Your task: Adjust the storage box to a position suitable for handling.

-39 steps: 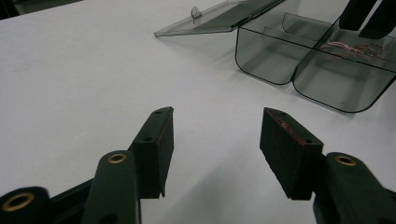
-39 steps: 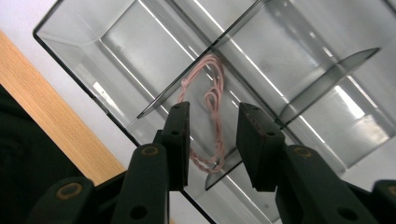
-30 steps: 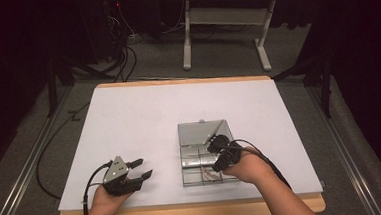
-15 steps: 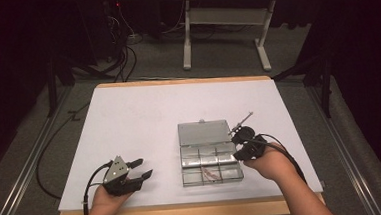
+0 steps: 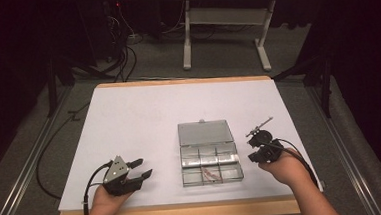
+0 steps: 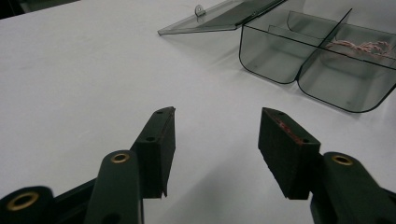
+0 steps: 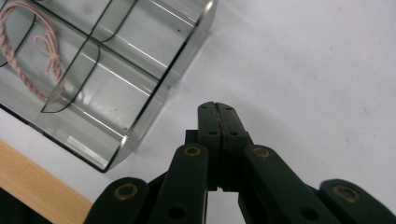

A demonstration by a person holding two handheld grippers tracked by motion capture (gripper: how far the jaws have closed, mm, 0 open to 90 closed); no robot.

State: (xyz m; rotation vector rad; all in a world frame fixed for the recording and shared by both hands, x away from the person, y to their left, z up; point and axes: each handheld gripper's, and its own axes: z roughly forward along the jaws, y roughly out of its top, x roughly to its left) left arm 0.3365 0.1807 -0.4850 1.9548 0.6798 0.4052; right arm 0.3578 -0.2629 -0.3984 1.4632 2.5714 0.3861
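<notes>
My right gripper, jaws just clenched on nothing, sits right of the clear plastic compartment box; my left gripper rests released near the tabletop's front-left corner.

Compartment box on bench, lid open behind; cord in front-middle compartment; tongs flanking left and right.

A dim room: grey floor, white-legged desk behind (cables trailing).

A clear, grey-tinted compartment box held a pink twisted cord. It sat on a white table edged in pale wood, beside black grippers.
</notes>
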